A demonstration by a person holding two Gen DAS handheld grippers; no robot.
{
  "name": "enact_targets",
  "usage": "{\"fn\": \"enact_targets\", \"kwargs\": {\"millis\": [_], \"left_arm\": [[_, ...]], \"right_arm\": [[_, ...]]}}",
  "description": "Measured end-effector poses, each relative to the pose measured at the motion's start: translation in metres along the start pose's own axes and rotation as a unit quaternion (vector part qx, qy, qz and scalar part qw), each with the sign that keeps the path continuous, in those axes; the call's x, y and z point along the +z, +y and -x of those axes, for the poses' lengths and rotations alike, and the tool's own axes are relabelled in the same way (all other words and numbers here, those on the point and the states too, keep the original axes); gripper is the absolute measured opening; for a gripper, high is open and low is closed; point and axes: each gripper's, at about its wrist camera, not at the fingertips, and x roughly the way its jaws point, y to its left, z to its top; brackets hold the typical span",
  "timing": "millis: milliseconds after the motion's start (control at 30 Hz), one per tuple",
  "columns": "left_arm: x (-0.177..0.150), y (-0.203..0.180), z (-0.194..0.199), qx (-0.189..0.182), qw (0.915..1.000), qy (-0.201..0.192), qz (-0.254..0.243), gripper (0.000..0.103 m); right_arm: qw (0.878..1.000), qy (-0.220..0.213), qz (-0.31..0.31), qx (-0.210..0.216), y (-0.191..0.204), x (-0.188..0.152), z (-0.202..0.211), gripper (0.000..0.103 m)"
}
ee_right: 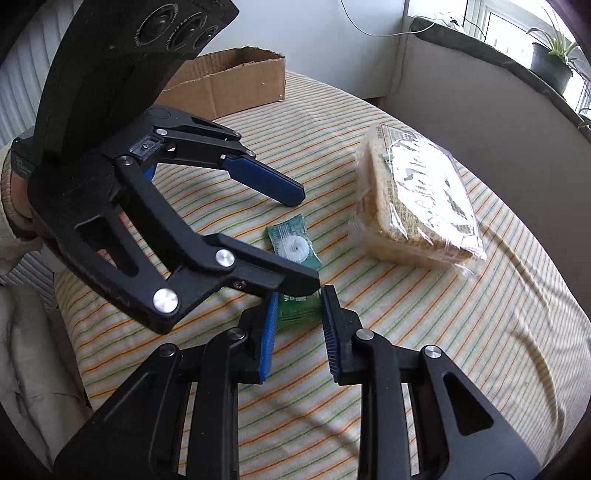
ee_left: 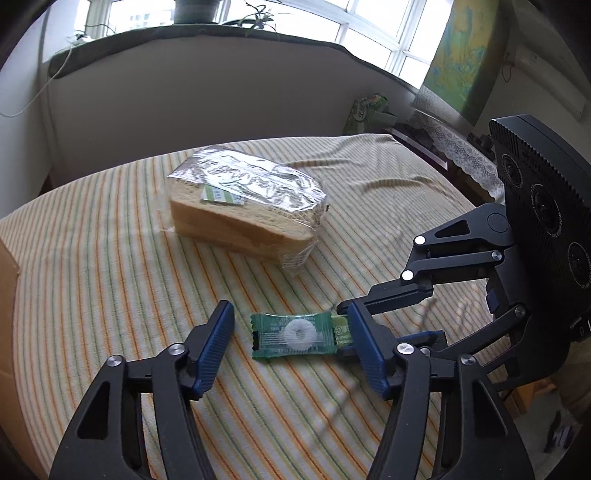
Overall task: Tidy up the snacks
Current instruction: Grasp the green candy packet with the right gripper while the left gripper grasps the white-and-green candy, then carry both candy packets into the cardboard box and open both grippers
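Observation:
A green wrapped ring candy (ee_left: pixel 295 335) (ee_right: pixel 294 245) lies on the striped cloth. My left gripper (ee_left: pixel 291 338) is open, its blue pads on either side of the candy. My right gripper (ee_right: pixel 300 308) comes in from the right in the left wrist view (ee_left: pixel 376 332) and is shut on the near end of the candy wrapper. A clear bag of sliced bread (ee_left: pixel 245 201) (ee_right: pixel 417 199) lies further back on the cloth, apart from both grippers.
A cardboard box (ee_right: pixel 229 85) stands at the far left edge of the striped surface (ee_left: pixel 110 280). A low wall and window sill with plants (ee_left: pixel 221 22) run behind. A lace-covered side table (ee_left: pixel 454 147) sits at the right.

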Motion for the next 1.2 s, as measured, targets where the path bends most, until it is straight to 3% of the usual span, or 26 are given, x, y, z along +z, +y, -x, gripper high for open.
{"fn": "enact_targets", "kwargs": {"millis": [133, 467, 633, 933, 1200], "left_arm": [[-0.001, -0.016, -0.008, 0.009, 0.9994, 0.02, -0.027, 0.057], [-0.01, -0.031, -0.01, 0.048, 0.9971, 0.021, -0.056, 0.056], [-0.009, -0.028, -0.009, 0.056, 0.9971, 0.017, -0.048, 0.039], [-0.012, -0.029, -0.001, 0.058, 0.9978, 0.001, -0.032, 0.034], [-0.012, -0.033, 0.032, 0.054, 0.9975, -0.045, -0.007, 0.034]], "right_arm": [[1.0, -0.003, -0.014, -0.006, 0.001, -0.016, 0.012, 0.024], [0.995, -0.015, -0.083, -0.055, -0.001, -0.066, 0.051, 0.024], [0.987, -0.039, -0.137, -0.078, -0.004, -0.092, 0.068, 0.024], [0.978, -0.086, -0.174, -0.077, 0.001, -0.094, 0.075, 0.024], [0.969, -0.12, -0.194, -0.093, -0.005, -0.087, 0.088, 0.024]]}}
